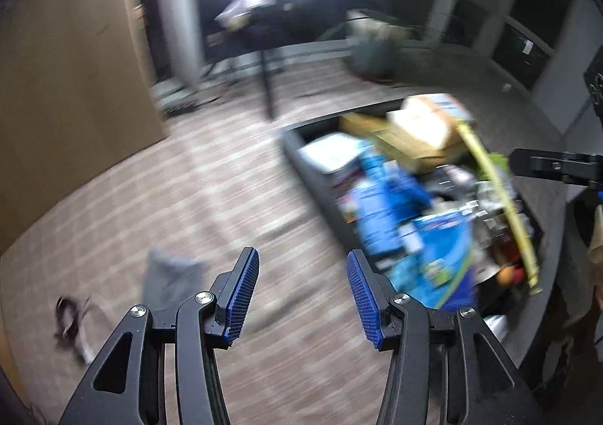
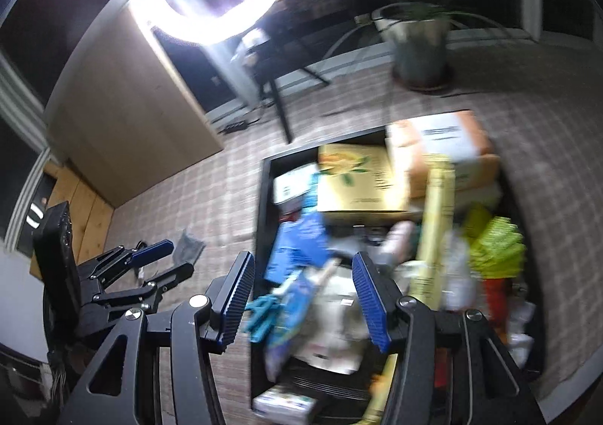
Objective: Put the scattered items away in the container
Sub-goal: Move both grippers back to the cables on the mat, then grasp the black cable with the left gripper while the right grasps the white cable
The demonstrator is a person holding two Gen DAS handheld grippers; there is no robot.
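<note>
We are holding left claw (image 1: pixel 303 293) wide, empty, over floor (image 1: pixel 169 206); gray pouch (image 1: pixel 171 274) and dark cord (image 1: pixel 69 315) lying loose lower left of frame, probably next pickups; right claw (image 2: pixel 301 296) also spread wide, empty, hanging above container (image 2: pixel 264 198) at lower centre, crammed with boxes, so likely placed for dropping.

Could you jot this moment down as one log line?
left tool open, empty | right tool open over full bin | grey packet on floor

Heaped boxes (image 2: pixel 354 180) in the container (image 2: pixel 264 198) — grey pouch (image 1: pixel 169 274) on the carpet (image 1: pixel 188 180) left of it
</note>
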